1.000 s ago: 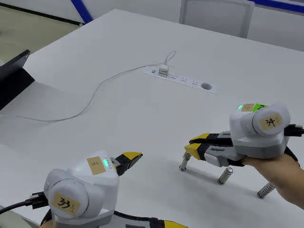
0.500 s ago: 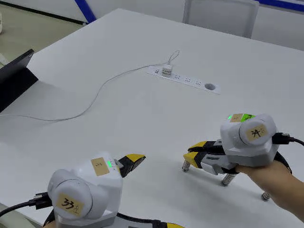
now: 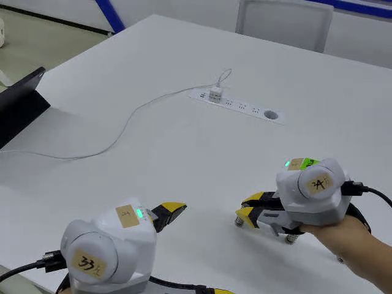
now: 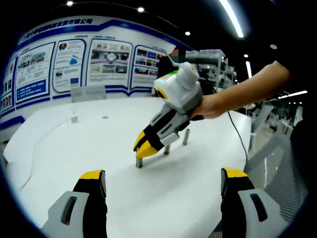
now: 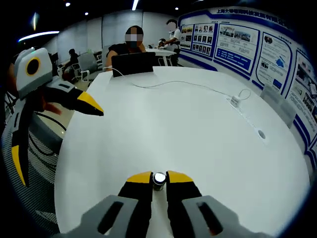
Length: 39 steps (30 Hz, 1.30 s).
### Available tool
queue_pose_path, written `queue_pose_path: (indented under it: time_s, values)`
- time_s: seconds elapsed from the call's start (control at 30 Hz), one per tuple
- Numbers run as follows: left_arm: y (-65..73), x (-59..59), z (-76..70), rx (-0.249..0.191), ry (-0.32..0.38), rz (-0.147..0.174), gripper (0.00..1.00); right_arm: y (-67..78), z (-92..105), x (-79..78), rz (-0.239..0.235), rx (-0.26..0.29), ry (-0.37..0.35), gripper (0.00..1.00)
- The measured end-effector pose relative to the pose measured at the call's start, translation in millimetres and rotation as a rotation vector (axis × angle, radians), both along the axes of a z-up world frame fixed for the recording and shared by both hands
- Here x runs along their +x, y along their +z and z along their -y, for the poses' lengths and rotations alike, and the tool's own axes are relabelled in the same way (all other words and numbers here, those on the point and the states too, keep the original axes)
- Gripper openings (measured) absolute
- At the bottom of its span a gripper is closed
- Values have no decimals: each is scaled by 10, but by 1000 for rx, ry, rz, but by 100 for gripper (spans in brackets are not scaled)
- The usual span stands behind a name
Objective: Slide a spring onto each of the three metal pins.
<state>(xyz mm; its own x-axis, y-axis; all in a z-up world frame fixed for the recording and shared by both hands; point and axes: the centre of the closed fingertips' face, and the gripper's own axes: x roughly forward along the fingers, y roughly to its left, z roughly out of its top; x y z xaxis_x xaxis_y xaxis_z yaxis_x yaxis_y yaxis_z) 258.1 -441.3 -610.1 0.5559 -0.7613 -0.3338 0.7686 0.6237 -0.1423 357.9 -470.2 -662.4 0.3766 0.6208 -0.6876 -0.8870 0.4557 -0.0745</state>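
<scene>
Three short metal pins stand in a row on the white table (image 3: 184,153), each wearing a spring. My right gripper (image 3: 245,208) is low over the leftmost pin (image 3: 239,222) and shut on its top; its round silver end (image 5: 159,179) sits between the yellow fingertips (image 5: 141,177). The left gripper view shows the same pinch on this pin (image 4: 139,161), with the other two pins (image 4: 167,148) (image 4: 186,136) behind it. The middle pin (image 3: 291,237) peeks out under the hand. My left gripper (image 3: 199,250) stands wide open and holding nothing, well left of the pins (image 4: 163,173).
A white power strip (image 3: 245,107) with a plug (image 3: 215,94) and a long thin cable (image 3: 122,131) lies mid-table. A dark tablet (image 3: 21,101) stands at the left edge. A chair (image 3: 285,21) is beyond the far edge. People sit further off.
My right gripper has come down from just above the leftmost pin to its top, and the hand now covers more of the other pins. The left gripper has barely moved.
</scene>
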Motion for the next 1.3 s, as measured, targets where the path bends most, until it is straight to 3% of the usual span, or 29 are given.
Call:
queue_pose_path:
  time_s: [0.4,0.5,0.63,0.8,0.93,1.07,1.1,1.17,1.23,1.3]
  values:
    - [-8,-7,5,10,-4,0,98,-27,30,-6,8,-32,8,12]
    - [-17,-8,2,12,-3,-3,98,-30,53,-33,-7,-33,10,18]
    - [-27,-11,7,17,-5,-4,98,49,95,-25,11,-21,-2,21]
    - [-47,-22,9,30,-12,-1,98,190,185,-13,28,21,-44,23]
    - [-22,-16,8,16,-6,1,99,416,239,-55,39,133,-98,26]
    - [-33,-6,-7,26,-2,5,99,607,413,-90,106,177,-152,29]
    - [-27,-3,-7,26,-1,8,99,649,513,-98,157,143,-153,30]
    - [-21,4,-16,29,2,12,99,699,686,-143,215,107,-175,31]
    - [-8,22,-34,25,10,18,98,722,802,-200,220,115,-201,33]
    - [8,52,-69,21,27,22,98,749,989,-233,219,141,-279,33]
